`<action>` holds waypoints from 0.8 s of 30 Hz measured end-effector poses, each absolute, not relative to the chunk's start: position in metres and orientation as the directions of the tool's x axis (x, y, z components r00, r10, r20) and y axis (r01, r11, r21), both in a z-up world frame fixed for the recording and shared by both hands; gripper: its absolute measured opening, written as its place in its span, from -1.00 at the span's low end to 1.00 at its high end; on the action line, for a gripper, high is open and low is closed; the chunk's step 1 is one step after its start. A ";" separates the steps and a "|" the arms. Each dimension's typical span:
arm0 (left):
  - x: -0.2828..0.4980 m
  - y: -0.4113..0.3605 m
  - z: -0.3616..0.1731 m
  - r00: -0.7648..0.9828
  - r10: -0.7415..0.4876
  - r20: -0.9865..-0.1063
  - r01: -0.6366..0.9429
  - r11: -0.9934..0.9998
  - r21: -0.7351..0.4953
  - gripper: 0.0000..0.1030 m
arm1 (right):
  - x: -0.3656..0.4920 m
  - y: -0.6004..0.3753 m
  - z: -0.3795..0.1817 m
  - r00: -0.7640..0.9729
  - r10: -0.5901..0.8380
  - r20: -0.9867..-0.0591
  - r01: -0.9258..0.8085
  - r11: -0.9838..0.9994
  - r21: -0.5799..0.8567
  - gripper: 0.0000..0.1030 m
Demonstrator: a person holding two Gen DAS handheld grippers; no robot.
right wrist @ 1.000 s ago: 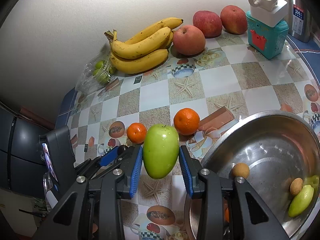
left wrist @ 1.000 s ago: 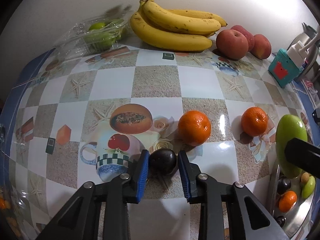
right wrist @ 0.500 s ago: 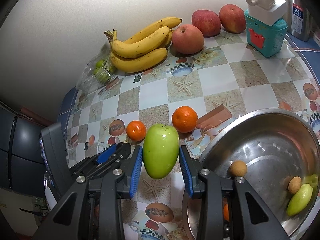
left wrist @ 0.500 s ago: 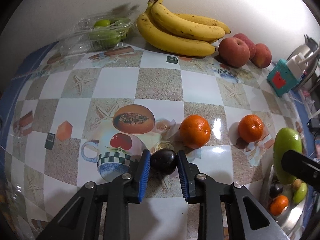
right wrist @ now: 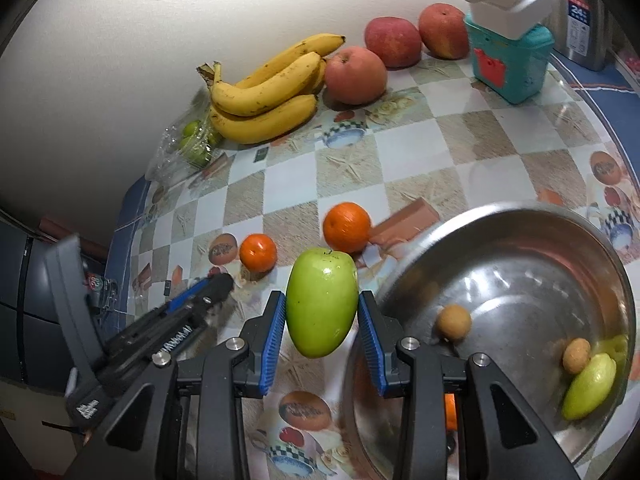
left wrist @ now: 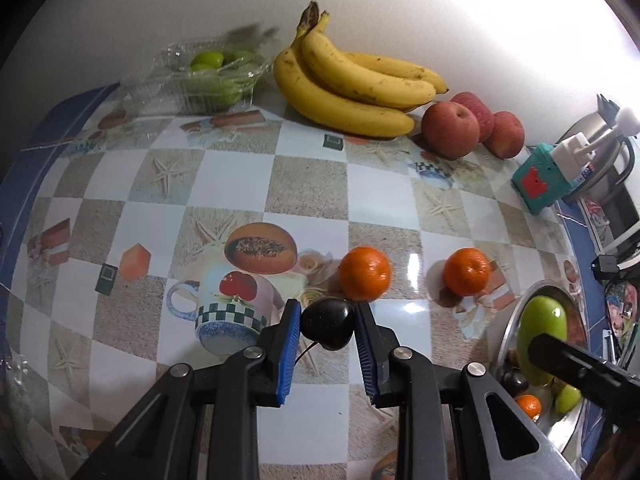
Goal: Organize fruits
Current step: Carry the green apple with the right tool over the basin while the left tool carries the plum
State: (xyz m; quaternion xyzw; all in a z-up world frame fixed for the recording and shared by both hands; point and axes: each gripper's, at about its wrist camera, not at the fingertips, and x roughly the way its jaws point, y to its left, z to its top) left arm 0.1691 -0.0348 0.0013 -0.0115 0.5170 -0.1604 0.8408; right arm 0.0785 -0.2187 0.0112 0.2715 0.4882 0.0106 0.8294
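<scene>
1. Steel round bowl (right wrist: 520,232) sits at four o'clock, collecting fruit.
2. Right gripper (right wrist: 322,322) pinches the oblong green fruit (right wrist: 322,302) beside its rim.
3. Left gripper (left wrist: 327,326) clamps the small dark round fruit (left wrist: 327,322) off the checkered tablecloth (left wrist: 304,184).

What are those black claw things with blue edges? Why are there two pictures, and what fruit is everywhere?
They are two grabbing tools a person holds, one per hand. Each carries a camera looking along its jaws, giving two pictures. The left gripper squeezes a dark plum. The right gripper holds a green mango beside a metal bowl. On the table lie two oranges, bananas and apples.
</scene>
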 end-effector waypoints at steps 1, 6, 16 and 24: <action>0.167 -0.036 0.004 0.416 -0.285 -0.864 0.261 0.947 -0.186 -0.44 | 0.075 -0.220 0.011 0.524 0.281 -0.804 0.250 0.852 0.460 -0.25; 0.152 -0.044 0.019 0.433 -0.291 -0.853 0.283 0.943 -0.178 -0.44 | 0.054 -0.230 0.013 0.531 0.263 -0.805 0.263 0.852 0.452 -0.25; 0.119 -0.070 0.045 0.467 -0.309 -0.829 0.344 0.927 -0.151 -0.44 | 0.016 -0.256 0.012 0.536 0.244 -0.808 0.314 0.831 0.460 -0.25; 0.099 -0.094 0.059 0.473 -0.334 -0.815 0.410 0.903 -0.132 -0.43 | 0.004 -0.277 0.007 0.537 0.248 -0.806 0.347 0.807 0.479 -0.25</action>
